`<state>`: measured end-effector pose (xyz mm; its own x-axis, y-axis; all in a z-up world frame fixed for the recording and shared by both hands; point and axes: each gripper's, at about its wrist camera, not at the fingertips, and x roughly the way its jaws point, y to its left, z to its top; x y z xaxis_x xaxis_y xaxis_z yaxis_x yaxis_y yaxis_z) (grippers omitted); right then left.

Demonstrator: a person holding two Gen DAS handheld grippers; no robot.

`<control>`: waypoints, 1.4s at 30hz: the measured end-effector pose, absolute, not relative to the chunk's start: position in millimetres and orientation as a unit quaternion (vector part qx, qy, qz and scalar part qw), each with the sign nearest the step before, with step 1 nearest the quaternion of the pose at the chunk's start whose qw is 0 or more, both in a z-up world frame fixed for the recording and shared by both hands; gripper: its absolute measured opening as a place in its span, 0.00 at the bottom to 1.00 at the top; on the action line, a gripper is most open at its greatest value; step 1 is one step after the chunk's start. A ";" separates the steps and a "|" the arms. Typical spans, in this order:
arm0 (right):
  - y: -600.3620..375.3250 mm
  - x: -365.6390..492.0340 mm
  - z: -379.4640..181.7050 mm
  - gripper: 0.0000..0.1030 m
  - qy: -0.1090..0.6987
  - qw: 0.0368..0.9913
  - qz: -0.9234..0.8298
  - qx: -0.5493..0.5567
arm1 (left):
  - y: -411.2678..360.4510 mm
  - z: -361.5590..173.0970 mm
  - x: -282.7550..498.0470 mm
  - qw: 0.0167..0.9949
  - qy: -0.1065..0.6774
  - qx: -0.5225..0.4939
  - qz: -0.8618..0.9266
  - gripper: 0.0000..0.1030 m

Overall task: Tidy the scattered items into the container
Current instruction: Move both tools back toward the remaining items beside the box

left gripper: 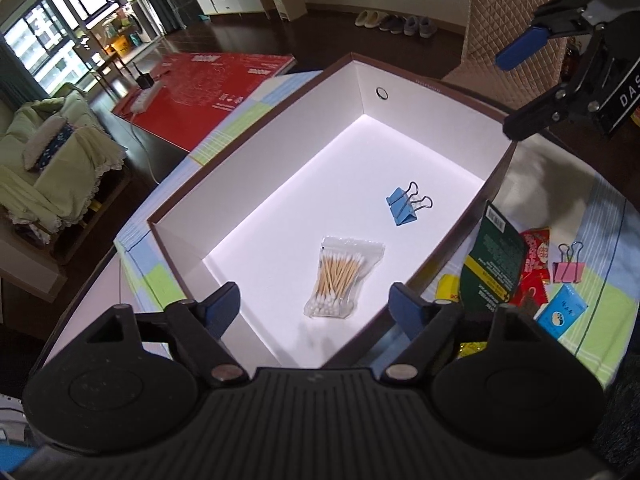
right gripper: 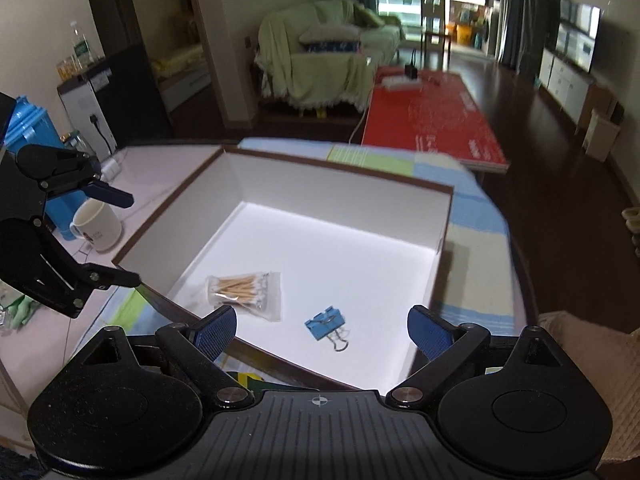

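A white box (left gripper: 424, 108) (right gripper: 340, 188) with a brown rim holds a bag of cotton swabs (left gripper: 340, 276) (right gripper: 246, 290) and blue binder clips (left gripper: 402, 204) (right gripper: 326, 322). My left gripper (left gripper: 314, 306) hangs open over the box's near end, nothing between its fingers. My right gripper (right gripper: 322, 330) is open above the box's other side and shows in the left wrist view (left gripper: 512, 92) at the upper right. Outside the box, on the checked cloth, lie a dark green packet (left gripper: 494, 256), red sachets (left gripper: 534, 268), a pink binder clip (left gripper: 568, 266), a blue packet (left gripper: 562, 314) and a yellow item (left gripper: 448, 286).
The checked cloth (left gripper: 600, 304) covers a table. A white mug (right gripper: 98, 226) stands left of the box. A quilted chair back (left gripper: 516, 20) rises behind the far corner. A red board (right gripper: 432, 120), a sofa (right gripper: 324, 60) and dark floor lie beyond.
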<state>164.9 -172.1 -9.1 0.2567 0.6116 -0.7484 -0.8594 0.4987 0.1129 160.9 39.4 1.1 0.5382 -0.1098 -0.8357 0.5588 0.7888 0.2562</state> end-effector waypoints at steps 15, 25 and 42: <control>-243.1 127.4 -8.2 0.92 0.380 0.783 0.477 -0.127 | 41.5 -12.6 72.7 0.848 0.443 0.217 -0.192 0.83; -279.5 113.7 -21.6 0.92 0.414 0.776 0.465 -0.100 | 35.7 -47.6 27.0 0.838 0.479 0.183 -0.185 0.83; -321.7 96.4 -77.3 0.92 0.507 0.770 0.386 -0.037 | 18.0 -124.3 1.0 0.832 0.533 0.055 -0.148 0.82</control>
<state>96.4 -321.7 -77.3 0.1871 0.5571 -0.8091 -0.6320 0.6988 0.3350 1.0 18.0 -124.3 0.3888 -0.1875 -0.9020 0.3043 0.9503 -0.0663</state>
